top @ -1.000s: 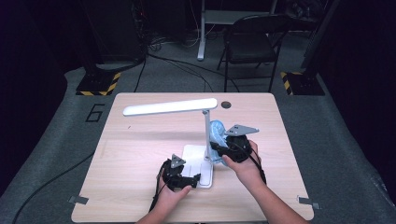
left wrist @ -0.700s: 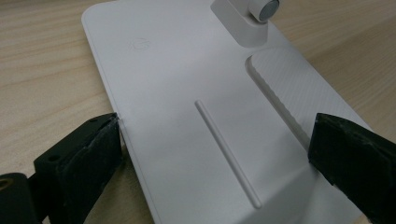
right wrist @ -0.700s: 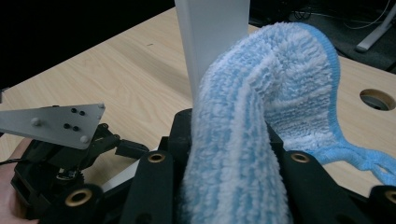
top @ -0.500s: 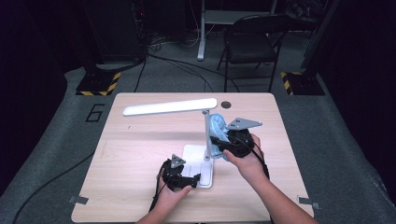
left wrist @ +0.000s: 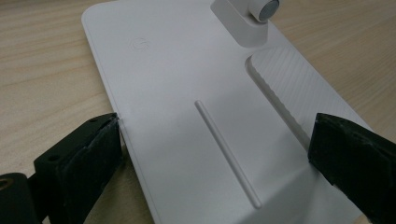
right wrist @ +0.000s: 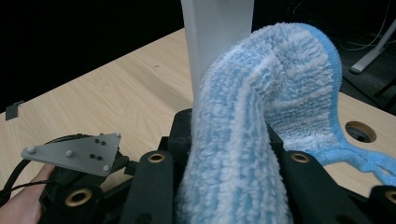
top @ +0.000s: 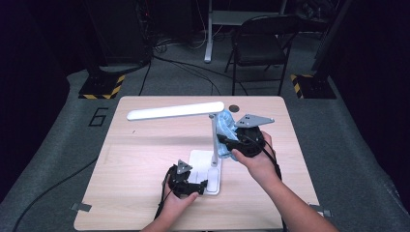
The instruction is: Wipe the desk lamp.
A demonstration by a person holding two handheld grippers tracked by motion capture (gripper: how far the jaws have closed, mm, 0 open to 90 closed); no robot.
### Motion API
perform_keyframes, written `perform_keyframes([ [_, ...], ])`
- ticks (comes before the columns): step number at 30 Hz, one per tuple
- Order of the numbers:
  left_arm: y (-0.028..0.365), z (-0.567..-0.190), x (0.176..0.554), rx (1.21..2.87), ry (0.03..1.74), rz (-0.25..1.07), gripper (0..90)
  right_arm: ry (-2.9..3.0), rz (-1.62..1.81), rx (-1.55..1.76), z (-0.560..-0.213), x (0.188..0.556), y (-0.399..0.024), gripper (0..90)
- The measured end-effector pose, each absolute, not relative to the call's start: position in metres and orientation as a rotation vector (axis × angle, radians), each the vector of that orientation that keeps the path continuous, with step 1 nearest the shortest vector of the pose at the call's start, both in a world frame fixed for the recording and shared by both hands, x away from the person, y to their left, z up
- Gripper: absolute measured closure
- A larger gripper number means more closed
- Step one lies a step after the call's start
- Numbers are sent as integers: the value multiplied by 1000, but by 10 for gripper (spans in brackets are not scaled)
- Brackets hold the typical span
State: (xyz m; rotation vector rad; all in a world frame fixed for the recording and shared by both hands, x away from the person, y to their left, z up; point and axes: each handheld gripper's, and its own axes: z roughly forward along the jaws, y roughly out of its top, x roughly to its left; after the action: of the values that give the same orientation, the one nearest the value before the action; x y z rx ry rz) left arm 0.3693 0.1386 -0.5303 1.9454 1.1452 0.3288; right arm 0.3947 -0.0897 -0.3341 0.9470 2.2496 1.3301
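Observation:
A white desk lamp stands on the wooden table (top: 145,159), with a long head (top: 176,110), a thin upright stem (top: 213,140) and a flat base (top: 205,164). My left gripper (top: 202,185) lies low at the front of the base, its jaws closed on the two side edges of the base (left wrist: 187,84). My right gripper (top: 227,142) is shut on a fluffy blue cloth (top: 226,126), held against the right side of the stem, high up under the head. In the right gripper view the cloth (right wrist: 252,116) bulges from between the jaws and touches the stem (right wrist: 215,32).
A round cable hole (top: 234,107) sits near the table's far edge. A folding chair (top: 258,46) stands behind the table, with yellow-and-black striped stand feet (top: 101,89) on the floor. Bare wood lies to the left of the lamp.
My right gripper has moved up along the stem with the blue cloth in it. The left gripper and the lamp have stayed put.

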Motion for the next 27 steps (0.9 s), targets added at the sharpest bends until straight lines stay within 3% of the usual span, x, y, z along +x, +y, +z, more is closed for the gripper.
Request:
perform_keyframes([
  [27, 139, -530, 369, 1950, 1139, 329, 28, 2308, 1302, 880, -278, 393, -89, 668],
])
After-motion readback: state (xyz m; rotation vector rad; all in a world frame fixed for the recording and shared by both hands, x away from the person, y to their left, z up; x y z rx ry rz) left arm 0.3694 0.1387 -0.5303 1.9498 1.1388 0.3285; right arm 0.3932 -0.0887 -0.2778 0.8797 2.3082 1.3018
